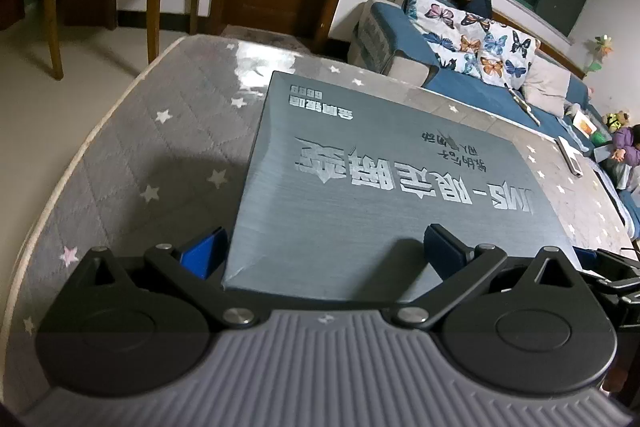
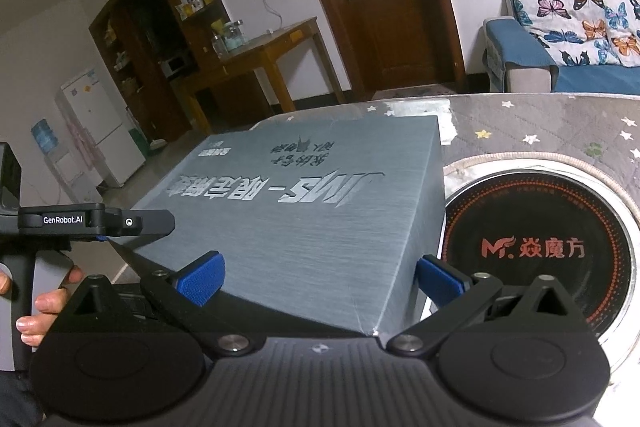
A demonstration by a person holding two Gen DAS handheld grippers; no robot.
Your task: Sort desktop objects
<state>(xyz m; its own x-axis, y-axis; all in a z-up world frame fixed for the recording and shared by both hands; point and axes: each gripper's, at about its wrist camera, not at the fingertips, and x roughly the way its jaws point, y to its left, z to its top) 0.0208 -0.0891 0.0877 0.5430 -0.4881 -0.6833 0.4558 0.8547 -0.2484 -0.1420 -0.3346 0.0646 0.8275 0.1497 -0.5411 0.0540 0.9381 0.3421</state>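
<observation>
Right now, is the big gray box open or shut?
Shut. The gray box lies flat on the table, its printed lid covering the whole top.

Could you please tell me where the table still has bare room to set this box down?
Bare starred tablecloth lies left of the grey box, out to the table's curved edge, with a strip beyond its far end. On its right side, the round cooktop sits right beside it, so that side is crowded.
</observation>
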